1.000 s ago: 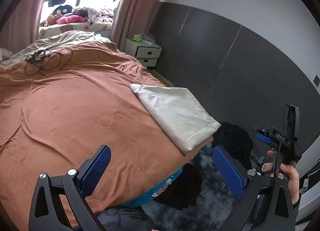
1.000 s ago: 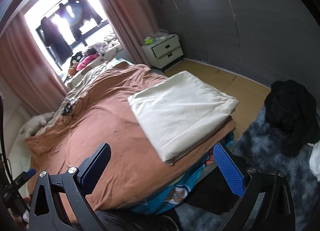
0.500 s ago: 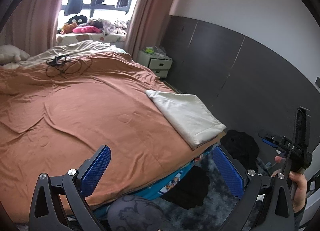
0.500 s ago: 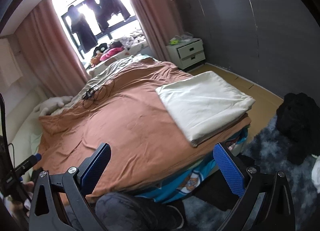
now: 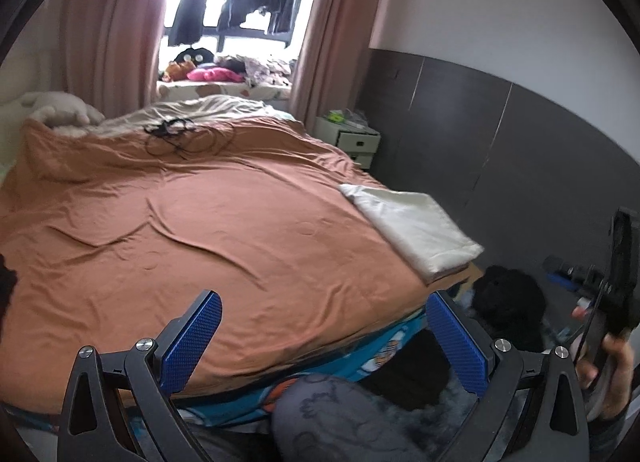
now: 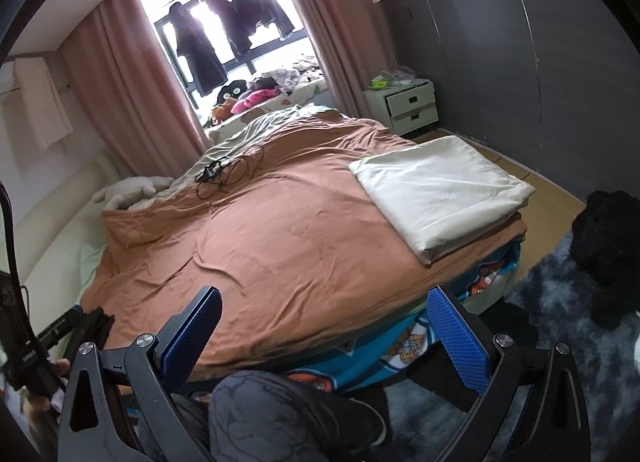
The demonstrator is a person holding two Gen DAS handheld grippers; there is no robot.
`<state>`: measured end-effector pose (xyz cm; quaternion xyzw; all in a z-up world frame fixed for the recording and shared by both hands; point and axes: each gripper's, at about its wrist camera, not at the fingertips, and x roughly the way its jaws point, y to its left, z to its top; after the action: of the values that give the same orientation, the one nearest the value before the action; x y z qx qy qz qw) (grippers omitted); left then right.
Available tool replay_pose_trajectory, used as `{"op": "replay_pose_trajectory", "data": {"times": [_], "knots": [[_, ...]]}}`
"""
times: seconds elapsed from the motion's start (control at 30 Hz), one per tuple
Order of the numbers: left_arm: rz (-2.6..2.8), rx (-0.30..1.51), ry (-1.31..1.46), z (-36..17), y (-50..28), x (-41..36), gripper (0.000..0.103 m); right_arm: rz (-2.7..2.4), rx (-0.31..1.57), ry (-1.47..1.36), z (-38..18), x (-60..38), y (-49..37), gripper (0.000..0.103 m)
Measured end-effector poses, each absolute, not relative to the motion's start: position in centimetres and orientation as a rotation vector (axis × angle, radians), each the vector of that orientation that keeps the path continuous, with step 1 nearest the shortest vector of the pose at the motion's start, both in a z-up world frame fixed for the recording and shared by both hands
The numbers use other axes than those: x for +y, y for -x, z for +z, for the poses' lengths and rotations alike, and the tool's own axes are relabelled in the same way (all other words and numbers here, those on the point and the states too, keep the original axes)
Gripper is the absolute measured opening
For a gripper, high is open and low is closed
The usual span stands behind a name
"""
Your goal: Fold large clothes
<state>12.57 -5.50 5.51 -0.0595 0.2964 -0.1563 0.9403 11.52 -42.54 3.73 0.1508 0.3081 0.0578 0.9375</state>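
A folded cream-white cloth [image 5: 412, 227] lies flat on the right near corner of the bed, on the brown cover [image 5: 192, 229]; it also shows in the right wrist view [image 6: 440, 189]. My left gripper [image 5: 324, 346] is open and empty, held back from the bed's foot edge. My right gripper [image 6: 324, 346] is open and empty too, well short of the cloth. The right gripper's body shows at the right of the left wrist view [image 5: 616, 286], held by a hand.
A black clothing heap [image 6: 608, 254] lies on the grey-blue rug [image 6: 560, 366] right of the bed. A tangle of black cables [image 6: 224, 173] sits on the far bed. A white nightstand [image 6: 408, 105] stands by the dark wall. My knee [image 6: 272, 414] is below the grippers.
Both grippers have pulled back and up from the bed, so the folded cloth looks smaller and farther. The cloth has not moved. Both stay open.
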Motion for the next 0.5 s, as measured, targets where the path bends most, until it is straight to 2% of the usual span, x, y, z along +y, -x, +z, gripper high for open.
{"op": "replay_pose_trajectory", "data": {"times": [0.5], "knots": [[-0.2, 0.521, 0.093, 3.9, -4.0, 1.3, 0.102, 0.123, 0.615, -0.191, 1.6, -37.6, -8.1, 0.103]]}}
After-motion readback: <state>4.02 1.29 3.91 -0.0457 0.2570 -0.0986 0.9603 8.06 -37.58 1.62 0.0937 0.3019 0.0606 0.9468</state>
